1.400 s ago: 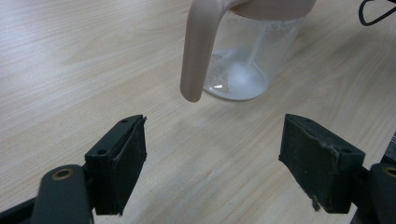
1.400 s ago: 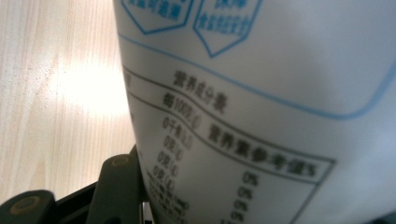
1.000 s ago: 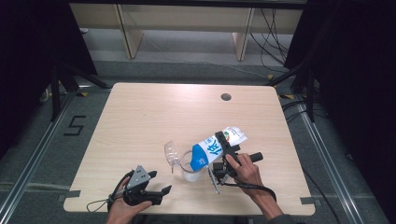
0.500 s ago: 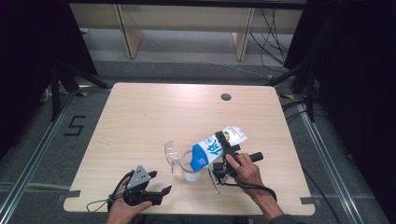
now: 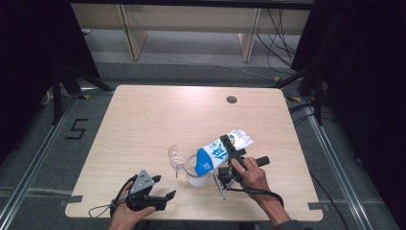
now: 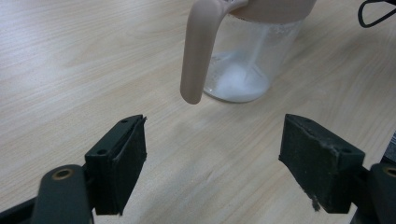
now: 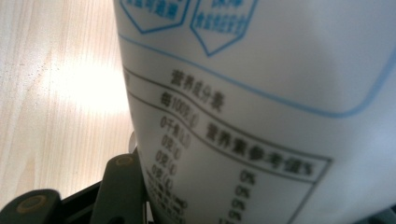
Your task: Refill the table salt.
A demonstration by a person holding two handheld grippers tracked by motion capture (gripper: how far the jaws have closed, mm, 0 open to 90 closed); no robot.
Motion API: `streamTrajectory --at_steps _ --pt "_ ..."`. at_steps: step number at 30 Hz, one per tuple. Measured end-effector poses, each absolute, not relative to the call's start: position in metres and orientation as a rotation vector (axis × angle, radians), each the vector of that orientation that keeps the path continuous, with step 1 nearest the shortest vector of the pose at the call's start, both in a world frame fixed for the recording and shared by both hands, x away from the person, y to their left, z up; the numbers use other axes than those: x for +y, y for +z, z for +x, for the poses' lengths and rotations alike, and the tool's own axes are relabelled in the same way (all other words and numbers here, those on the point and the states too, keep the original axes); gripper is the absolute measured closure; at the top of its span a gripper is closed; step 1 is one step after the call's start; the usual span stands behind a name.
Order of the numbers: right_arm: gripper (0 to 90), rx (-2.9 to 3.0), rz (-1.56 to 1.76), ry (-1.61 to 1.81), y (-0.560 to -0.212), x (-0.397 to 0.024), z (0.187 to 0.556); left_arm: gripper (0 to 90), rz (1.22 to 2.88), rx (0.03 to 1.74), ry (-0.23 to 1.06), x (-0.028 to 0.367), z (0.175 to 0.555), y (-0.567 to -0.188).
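Observation:
A blue-and-white milk carton (image 5: 214,154) is tipped on its side, its blue end down over a clear plastic jug (image 5: 195,176). My right gripper (image 5: 230,151) is shut on the carton's body; in the right gripper view the carton's printed side (image 7: 261,93) sits hard against one black jaw. The jug (image 6: 247,70) stands upright on the table with a little white liquid in its bottom and a beige handle (image 6: 198,51) facing my left gripper. That left gripper (image 6: 212,163) rests near the table's front edge (image 5: 165,197), open, with bare wood between its pads and a short gap to the jug.
The light wooden table (image 5: 158,120) has a round cable hole (image 5: 231,99) at the back right. A black cable (image 5: 258,192) trails from the right gripper toward the front edge. Wooden furniture legs and loose cables stand on the floor beyond the table.

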State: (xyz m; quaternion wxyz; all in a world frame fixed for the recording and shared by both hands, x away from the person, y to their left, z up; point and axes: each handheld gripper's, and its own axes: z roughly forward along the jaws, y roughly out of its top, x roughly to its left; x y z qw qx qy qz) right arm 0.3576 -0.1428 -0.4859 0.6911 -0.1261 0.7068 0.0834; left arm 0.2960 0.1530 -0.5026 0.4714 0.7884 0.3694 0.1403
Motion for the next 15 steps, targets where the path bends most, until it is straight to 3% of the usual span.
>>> streamTrajectory --at_steps 15 --pt "50.0 1.578 -0.27 0.185 -0.4864 -0.1432 0.3568 22.2 1.924 0.926 0.339 0.1525 0.2955 -0.5031"
